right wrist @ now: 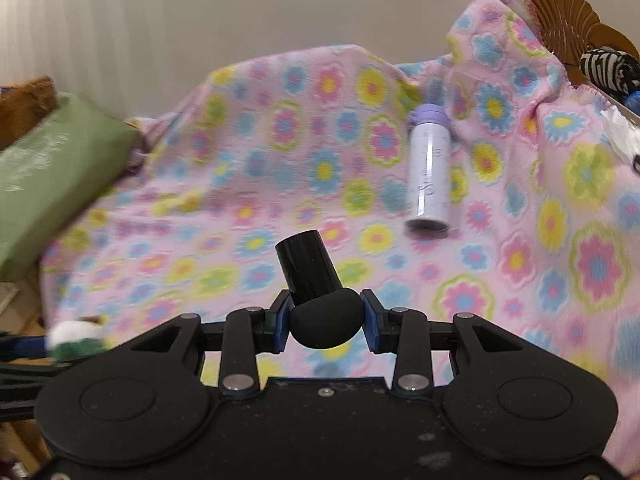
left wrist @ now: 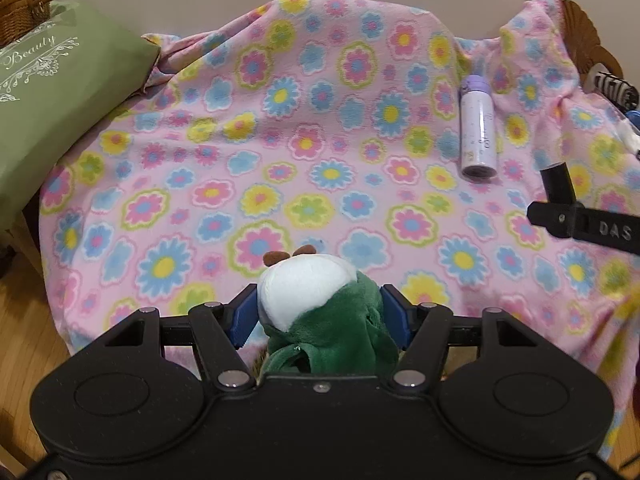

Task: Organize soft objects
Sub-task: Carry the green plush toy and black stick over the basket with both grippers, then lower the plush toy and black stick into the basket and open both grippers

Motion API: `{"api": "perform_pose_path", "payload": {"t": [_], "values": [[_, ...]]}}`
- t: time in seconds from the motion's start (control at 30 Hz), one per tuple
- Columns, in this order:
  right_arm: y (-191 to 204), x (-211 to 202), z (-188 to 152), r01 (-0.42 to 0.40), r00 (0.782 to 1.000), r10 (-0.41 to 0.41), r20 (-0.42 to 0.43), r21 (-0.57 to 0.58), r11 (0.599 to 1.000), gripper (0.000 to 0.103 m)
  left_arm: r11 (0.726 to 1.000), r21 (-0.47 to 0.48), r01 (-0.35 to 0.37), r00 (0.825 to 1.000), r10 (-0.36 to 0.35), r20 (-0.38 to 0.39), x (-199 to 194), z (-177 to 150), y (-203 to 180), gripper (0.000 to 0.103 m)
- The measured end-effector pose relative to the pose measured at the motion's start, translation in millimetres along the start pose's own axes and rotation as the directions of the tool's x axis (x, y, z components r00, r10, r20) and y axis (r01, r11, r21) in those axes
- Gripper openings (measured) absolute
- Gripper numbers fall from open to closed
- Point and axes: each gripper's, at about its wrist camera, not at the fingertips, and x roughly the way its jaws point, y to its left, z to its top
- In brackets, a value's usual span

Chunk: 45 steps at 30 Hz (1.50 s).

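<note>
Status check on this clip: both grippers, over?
Left gripper shut on green-and-white plush toy. Right gripper shut on black object. Purple bottle lying on floral blanket.

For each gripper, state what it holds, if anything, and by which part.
Left gripper: green-and-white plush toy, pinched across its body. Right gripper: black microphone-like object, clamped at its rounded foam head.

Green-and-white plush toy [left wrist: 320, 312] with small brown ears sits pinched between blue claw pads, head pointing away, held above the pink flowered blanket [left wrist: 320, 140]; blanket spread wide, rumpled at right.
</note>
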Motion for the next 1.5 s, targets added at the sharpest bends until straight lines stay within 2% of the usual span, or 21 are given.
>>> {"api": "perform_pose_path", "payload": {"t": [0.2,0.4,0.7,0.83,1.5], "values": [[16.3,-44.8,-30.7,-0.063,0.998,0.063,0.012,0.046,0.997,0.035,1.0,0.001,0.014,1.0,-0.014,0.026,-24.2,-18.0,-5.8,0.06],[21.7,-68.3,-59.5,-0.057,0.998,0.059,-0.017,0.091,0.994,0.035,1.0,-0.012,0.022,1.0,-0.022,0.017,-35.7,-36.7,-5.7,0.06],[28.2,-56.0,-94.0,-0.032,0.989,0.049,-0.139,0.125,0.992,0.035,0.999,-0.035,0.0,1.0,-0.001,-0.025,-25.0,-44.0,1.0,0.06],[34.1,-49.0,-98.7,-0.02,0.984,0.038,-0.173,0.103,0.994,0.035,0.999,-0.04,-0.004,0.999,0.003,-0.043,-17.0,-42.0,0.2,0.06],[35.2,-41.9,-94.2,0.01,0.98,0.006,-0.199,0.075,0.997,0.036,1.0,-0.015,-0.019,0.996,0.018,-0.084,6.1,-32.8,-13.9,0.061]]}}
